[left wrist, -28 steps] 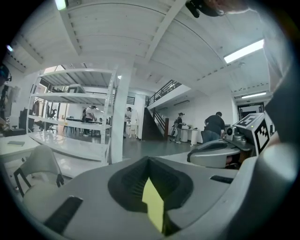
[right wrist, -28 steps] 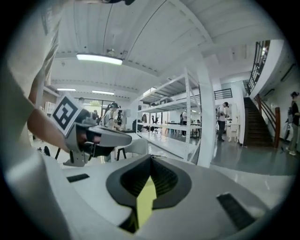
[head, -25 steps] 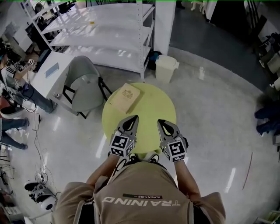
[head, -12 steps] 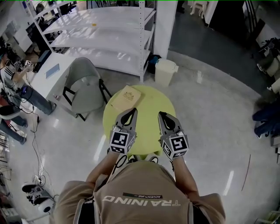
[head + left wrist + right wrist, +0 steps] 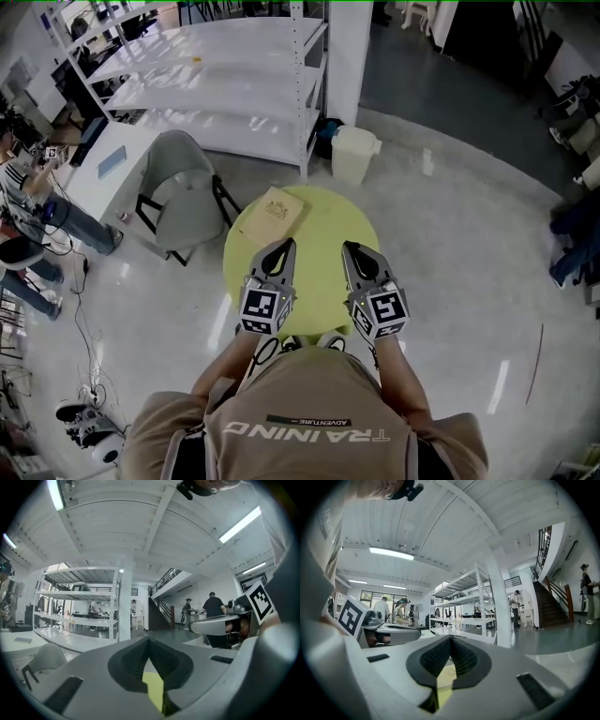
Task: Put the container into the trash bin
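Round yellow-green surface (image 5: 323,234) right below you, with the container (image 5: 272,211) on its far-left part, just ahead of your left gripper (image 5: 285,245). That one and your right gripper (image 5: 352,247) are both clenched empty. Trash bin (image 5: 353,153) stands beyond the surface.

Tan container (image 5: 273,212) on table (image 5: 323,246), bin (image 5: 354,155) beyond

Yellow-green table (image 5: 330,234), tan container (image 5: 272,211), white trash bin (image 5: 354,153)
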